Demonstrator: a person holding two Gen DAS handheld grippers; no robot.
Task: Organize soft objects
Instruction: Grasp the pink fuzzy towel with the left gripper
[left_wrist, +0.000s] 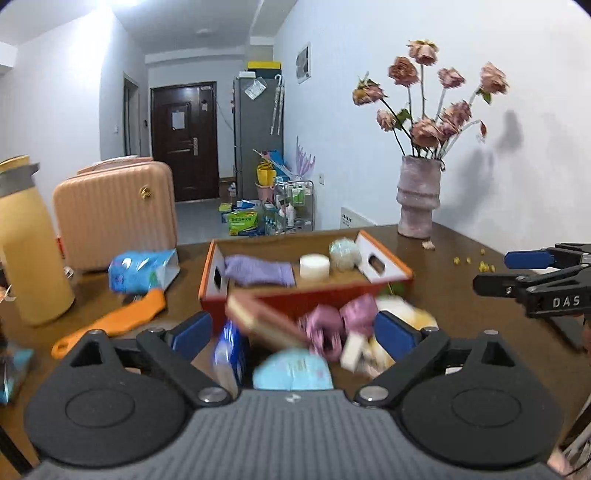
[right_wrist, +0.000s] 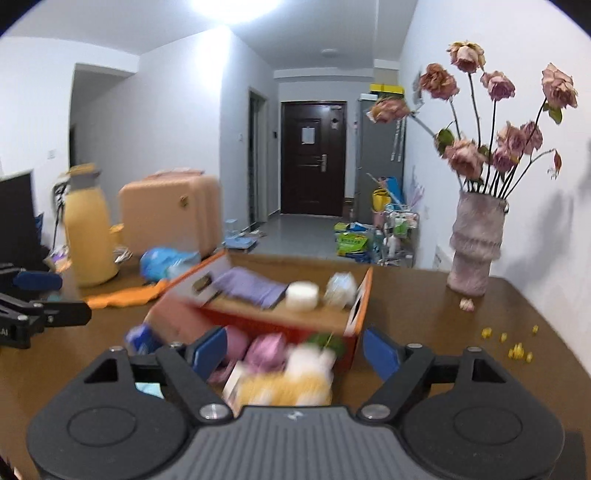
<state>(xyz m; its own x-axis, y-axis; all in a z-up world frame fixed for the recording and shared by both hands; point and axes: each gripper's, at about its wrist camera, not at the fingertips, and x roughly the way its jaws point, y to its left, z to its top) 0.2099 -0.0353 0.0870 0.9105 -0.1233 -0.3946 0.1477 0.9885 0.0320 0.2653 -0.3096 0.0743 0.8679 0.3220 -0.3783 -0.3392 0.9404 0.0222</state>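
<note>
Both grippers hover with fingers spread wide and empty over the loose pile (left_wrist: 332, 332) of soft items just before the orange box (left_wrist: 384, 280), apparently poised to pick; the box already holds a purple sock (left_wrist: 258, 271), a white roll (left_wrist: 314, 266) and a pale bundle (left_wrist: 344, 252). The left gripper (left_wrist: 293, 328) view alone shows an orange sock (left_wrist: 122, 321) lying apart at left. The right gripper (right_wrist: 295, 350) view shows a yellow plush (right_wrist: 284, 391) nearest its fingers, though blurred.

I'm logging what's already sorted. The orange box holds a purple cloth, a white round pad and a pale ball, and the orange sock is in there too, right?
Not quite. The orange sock lies on the table, left of the orange box, as the left wrist view shows. The purple cloth, white round pad and pale ball are inside.
</note>
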